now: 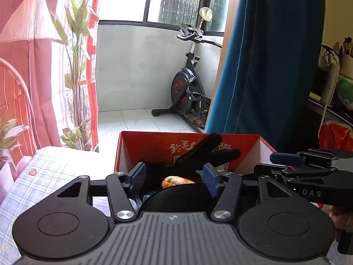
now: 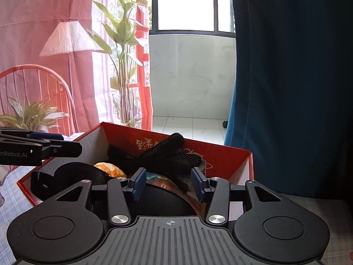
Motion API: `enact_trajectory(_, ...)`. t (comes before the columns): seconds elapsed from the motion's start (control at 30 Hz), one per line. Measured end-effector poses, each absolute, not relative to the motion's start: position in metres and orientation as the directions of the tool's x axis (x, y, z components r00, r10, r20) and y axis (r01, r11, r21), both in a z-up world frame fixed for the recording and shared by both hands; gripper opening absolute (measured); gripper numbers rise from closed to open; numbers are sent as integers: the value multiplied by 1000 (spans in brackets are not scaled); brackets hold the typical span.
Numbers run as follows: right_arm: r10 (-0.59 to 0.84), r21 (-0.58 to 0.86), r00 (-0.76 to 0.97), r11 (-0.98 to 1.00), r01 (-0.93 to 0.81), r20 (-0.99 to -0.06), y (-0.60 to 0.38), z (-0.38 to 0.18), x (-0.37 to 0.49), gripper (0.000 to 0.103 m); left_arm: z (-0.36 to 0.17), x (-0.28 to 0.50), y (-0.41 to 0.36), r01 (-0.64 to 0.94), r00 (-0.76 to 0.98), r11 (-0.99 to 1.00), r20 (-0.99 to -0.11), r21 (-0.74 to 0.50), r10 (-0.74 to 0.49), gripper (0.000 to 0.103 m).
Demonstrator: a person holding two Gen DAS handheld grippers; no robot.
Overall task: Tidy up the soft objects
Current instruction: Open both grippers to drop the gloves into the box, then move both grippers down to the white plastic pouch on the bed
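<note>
My left claw (image 1: 174,176) is spread apart with nothing pinched. My right claw (image 2: 168,182) is spread too and holds nothing. Both hang over the near edge of the red box (image 1: 158,142). The black glove (image 1: 194,154) lies inside, draped on top of the pile, its fingers leaning on the far wall. Under it peeks an orange and white soft toy (image 1: 176,181), mostly hidden. My claws block the bottom of the box, so I cannot see the other things clearly.

Two wrist fisheyes side by side, angled down, close over the same red box (image 1: 265,146) (image 2: 229,152)
</note>
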State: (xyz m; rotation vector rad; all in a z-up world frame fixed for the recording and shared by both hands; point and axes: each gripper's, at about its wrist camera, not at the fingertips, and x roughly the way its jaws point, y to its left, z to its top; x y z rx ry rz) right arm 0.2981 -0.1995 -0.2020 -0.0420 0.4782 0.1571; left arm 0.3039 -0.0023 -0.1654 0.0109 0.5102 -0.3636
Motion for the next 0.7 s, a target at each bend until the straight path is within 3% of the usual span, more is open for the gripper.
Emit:
enact_trajectory(0.47,224,55,880,974,-222,-418,-188,-201,192,42,-190,204,18,433,714,894,-560,-119,-420,61)
enact_trajectory(0.7,254,87,829,966,-244,-498,-169,-238,146,42,-239,169,29,411,641,896,-646,-167,-415,61)
